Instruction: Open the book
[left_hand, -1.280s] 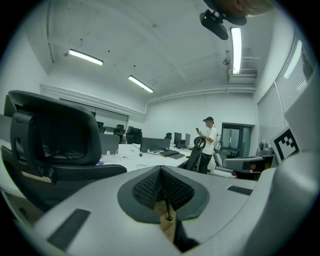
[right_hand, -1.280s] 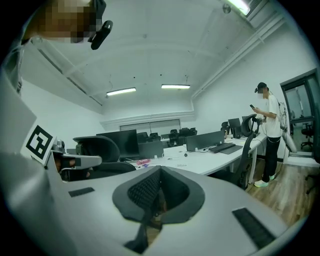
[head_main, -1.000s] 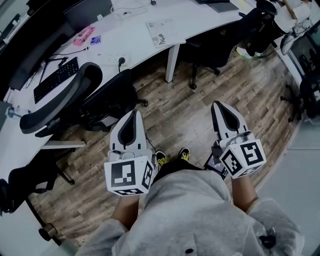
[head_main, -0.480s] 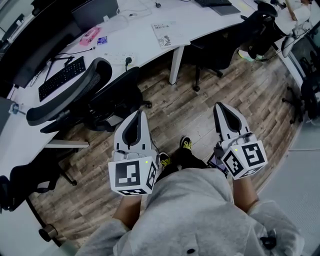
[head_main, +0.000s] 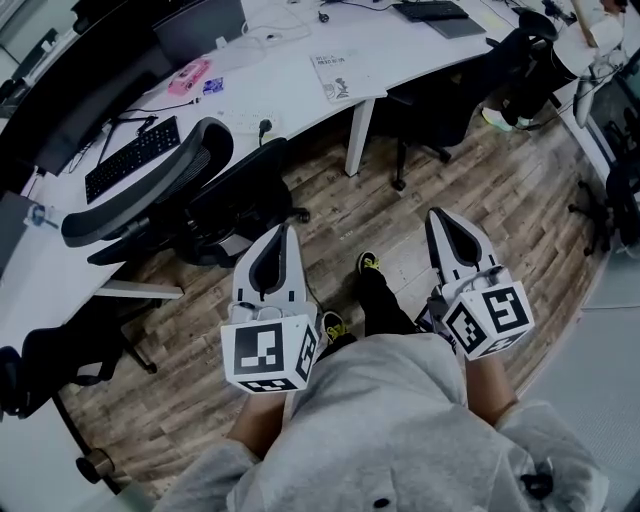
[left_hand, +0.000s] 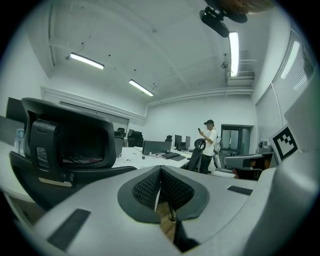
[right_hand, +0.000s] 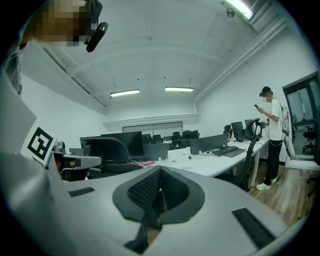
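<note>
A thin white book lies shut on the white desk, far ahead of both grippers. My left gripper hangs over the wooden floor beside a black office chair, jaws together with nothing between them. My right gripper is level with it over the bare floor to the right, also shut and empty. In the left gripper view the pads meet over a strip of floor. The right gripper view shows its pads pressed together, with the desk beyond.
A keyboard and a pink item lie on the desk's left part. The desk leg and a second black chair stand ahead. A person stands by the desks at the right. My own feet are on the floor.
The desk, the book and the chair have slid lower and nearer in the head view. One foot has stepped forward. Both grippers stay shut.
</note>
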